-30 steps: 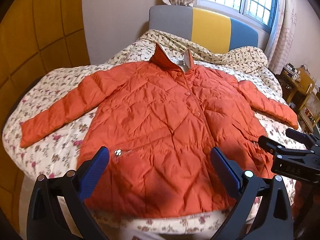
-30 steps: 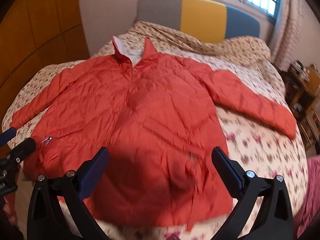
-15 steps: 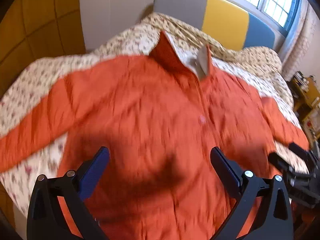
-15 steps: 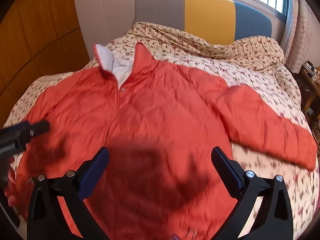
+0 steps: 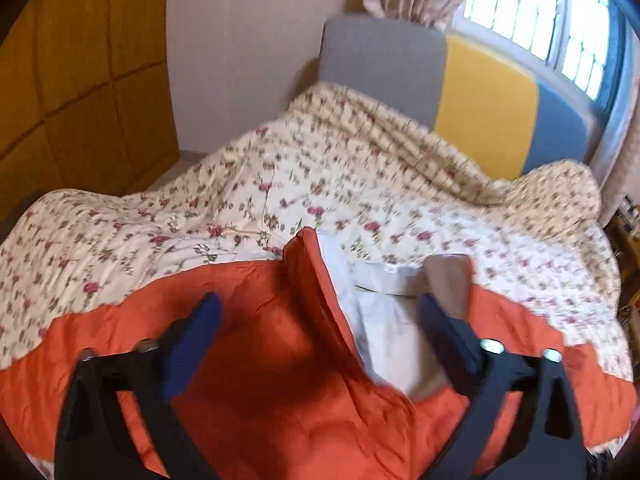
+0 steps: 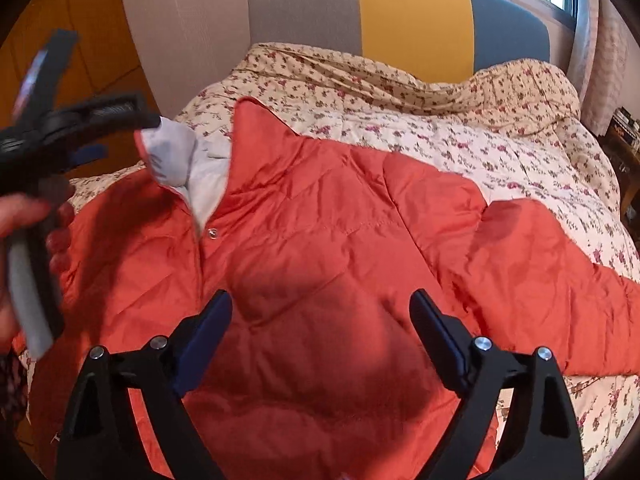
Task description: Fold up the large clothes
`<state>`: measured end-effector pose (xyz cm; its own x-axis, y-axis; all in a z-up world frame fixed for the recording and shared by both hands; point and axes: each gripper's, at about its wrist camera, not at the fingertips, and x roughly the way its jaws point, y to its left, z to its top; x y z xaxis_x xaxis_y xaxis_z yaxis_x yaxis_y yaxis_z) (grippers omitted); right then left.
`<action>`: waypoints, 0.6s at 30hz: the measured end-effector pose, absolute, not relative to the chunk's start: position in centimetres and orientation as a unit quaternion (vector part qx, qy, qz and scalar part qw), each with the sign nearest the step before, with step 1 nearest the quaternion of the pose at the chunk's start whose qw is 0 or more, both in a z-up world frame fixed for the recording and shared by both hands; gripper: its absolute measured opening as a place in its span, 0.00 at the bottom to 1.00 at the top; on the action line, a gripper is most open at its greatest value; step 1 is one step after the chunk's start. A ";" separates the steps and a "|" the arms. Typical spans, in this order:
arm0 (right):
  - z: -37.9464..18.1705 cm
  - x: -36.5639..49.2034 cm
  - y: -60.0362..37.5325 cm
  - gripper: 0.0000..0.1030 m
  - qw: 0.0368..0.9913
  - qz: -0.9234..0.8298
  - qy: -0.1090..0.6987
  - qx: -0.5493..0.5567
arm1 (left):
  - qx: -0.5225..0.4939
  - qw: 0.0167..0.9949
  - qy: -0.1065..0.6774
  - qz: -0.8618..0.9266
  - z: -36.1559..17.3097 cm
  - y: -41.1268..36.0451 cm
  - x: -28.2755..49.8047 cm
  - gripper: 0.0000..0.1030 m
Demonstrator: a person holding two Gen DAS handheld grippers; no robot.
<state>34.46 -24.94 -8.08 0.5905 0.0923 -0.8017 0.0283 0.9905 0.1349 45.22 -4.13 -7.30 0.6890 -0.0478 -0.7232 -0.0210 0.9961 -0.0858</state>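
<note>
Two claws hang over one orange quilted jacket, which lies front-up and spread flat on a bed covered by a floral quilt; every position below is given relative to the jacket. Beyond its left edge, in the right wrist view, a person's hand grips the handle of the left claw, blurred and raised beside the collar. In the left wrist view the left claw sits directly above the collar: its left finger lies over the orange shoulder panel, its right finger over the pale grey lining exposed where the neck gapes. Its jaws have just been closing, yet they stand spread, with the collar's orange edge in the gap and neither pad visibly pressing on it. Just right of the collar opening, in the right wrist view, a snap button marks the front placket. Further right, the right claw hovers above the chest panel, its jaws likewise just narrowed but spread apart, and no fold of fabric is gathered between the pads. At the jacket's right side the sleeve extends outward across the quilt. Beyond the collar end stands a headboard in grey, yellow and blue panels, with a window beyond its right end.
</note>
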 end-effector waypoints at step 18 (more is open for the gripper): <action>-7.5 44.2 -20.0 0.79 0.910 0.051 0.402 0.087 | -0.136 0.904 0.402 -0.050 -16.7 3.8 39.5 0.11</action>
